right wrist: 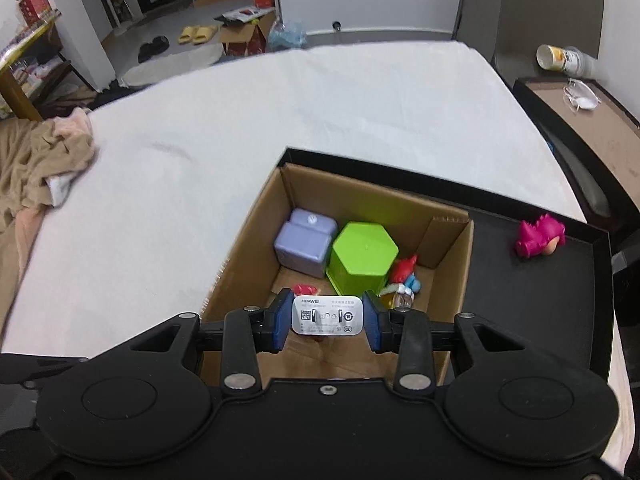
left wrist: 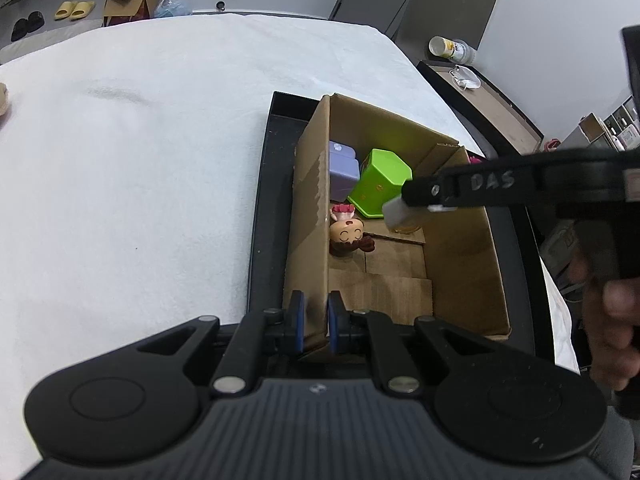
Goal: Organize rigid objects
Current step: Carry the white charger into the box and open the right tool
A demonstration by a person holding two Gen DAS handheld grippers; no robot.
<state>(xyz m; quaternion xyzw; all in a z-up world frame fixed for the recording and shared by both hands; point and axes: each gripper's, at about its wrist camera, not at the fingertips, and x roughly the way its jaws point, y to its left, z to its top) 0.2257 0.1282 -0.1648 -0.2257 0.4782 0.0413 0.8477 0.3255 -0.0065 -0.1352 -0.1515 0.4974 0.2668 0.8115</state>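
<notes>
An open cardboard box (right wrist: 448,280) stands in a black tray (right wrist: 520,312) on the white table. Inside lie a lilac box (right wrist: 306,246), a green hexagonal container (right wrist: 362,256), a small doll (left wrist: 348,232) and small red and blue toys (right wrist: 406,274). My right gripper (right wrist: 327,317) is shut on a white charger (right wrist: 327,315) and holds it above the box; it also shows in the left wrist view (left wrist: 400,211). My left gripper (left wrist: 316,324) is shut on the box's left wall (left wrist: 308,216).
A pink spiky toy (right wrist: 540,236) lies in the tray to the right of the box. Crumpled beige cloth (right wrist: 44,160) lies at the table's left edge. A side table (right wrist: 580,120) with a cup and a mask stands at the right.
</notes>
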